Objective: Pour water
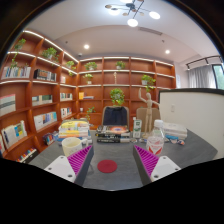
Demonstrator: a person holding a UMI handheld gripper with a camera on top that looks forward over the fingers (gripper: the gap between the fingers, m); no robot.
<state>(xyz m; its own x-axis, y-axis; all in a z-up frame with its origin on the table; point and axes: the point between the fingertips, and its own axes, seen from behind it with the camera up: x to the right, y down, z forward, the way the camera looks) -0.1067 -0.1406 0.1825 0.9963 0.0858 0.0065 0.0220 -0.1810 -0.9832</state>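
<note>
Currently one gripper (108, 160), fingers spread, nothing pinched. On the grey table (120, 178): one red round coaster (107, 166) lying between the fingers, one pale cup (72, 146) just ahead of the left finger, one clear cup (155, 145) just ahead of the right finger. One wooden mannequin (148, 108) stands beyond them, bookshelves (40, 95) behind.

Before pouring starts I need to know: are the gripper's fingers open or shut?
Open. The gripper shows a wide gap between its fingers, holding nothing; the red coaster lies on the table between them.
</note>
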